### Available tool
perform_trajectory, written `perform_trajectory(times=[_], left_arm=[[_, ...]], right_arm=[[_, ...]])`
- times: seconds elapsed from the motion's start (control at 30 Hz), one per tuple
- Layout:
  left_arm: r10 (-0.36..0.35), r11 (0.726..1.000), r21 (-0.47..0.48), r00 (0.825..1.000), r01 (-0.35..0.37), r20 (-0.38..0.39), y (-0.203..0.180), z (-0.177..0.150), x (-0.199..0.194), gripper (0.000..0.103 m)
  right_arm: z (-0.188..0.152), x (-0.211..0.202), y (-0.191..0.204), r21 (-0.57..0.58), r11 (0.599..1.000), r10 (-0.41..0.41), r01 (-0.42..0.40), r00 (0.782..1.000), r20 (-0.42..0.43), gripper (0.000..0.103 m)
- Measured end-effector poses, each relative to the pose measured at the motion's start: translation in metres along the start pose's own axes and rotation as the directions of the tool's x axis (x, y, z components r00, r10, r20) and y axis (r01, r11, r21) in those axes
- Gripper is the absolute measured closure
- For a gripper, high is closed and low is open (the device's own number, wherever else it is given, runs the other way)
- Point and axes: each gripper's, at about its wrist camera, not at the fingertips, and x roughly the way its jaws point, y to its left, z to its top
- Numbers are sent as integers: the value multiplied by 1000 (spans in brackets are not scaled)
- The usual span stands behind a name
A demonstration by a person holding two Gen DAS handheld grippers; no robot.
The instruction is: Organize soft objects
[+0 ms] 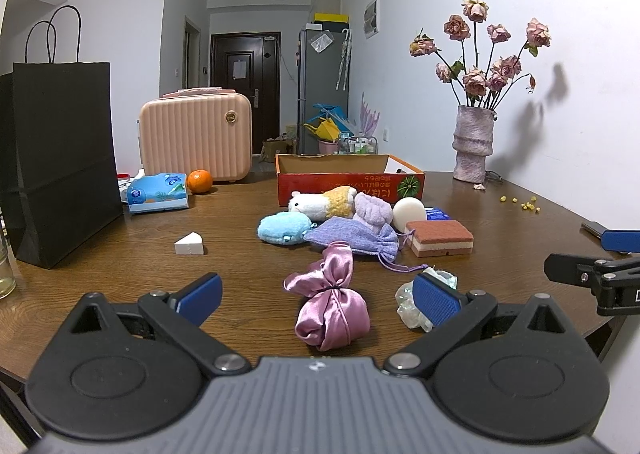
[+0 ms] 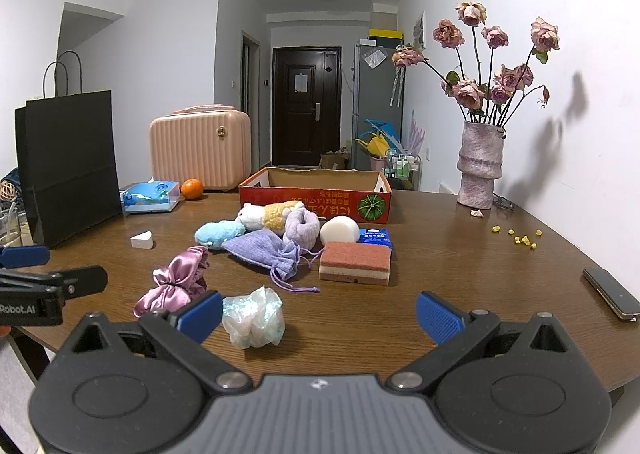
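Between the wide-open, empty fingers of the left gripper [image 1: 318, 296], pink satin pouch [image 1: 330, 314] on the wooden table [image 1: 120, 274], right gripper [image 2: 319, 312] equally spread and empty, iridescent scrunchie [image 2: 254, 318] by its left pad, plush toys and red box [image 2: 316, 196] beyond.

Pink satin pouch [image 1: 332, 310]; lavender drawstring bag [image 1: 352, 239]; blue plush [image 1: 282, 228]; red-orange box [image 1: 348, 180].

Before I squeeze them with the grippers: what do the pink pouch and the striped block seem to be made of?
Pink pouch: satin-like fabric, glossy; its folds catch bright highlights. Striped block: likely a sponge, matte, with a coarse reddish scouring top over paler foam layers.
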Motion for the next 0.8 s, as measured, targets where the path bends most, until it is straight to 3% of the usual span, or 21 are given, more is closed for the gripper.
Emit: perform_trajectory(times=[0.8], left_arm=[[9,1000,5,1000,-9,12,2,2,5,0]], right_arm=[[0,16,6,-14,1000,23,-23,1000,-9,0]])
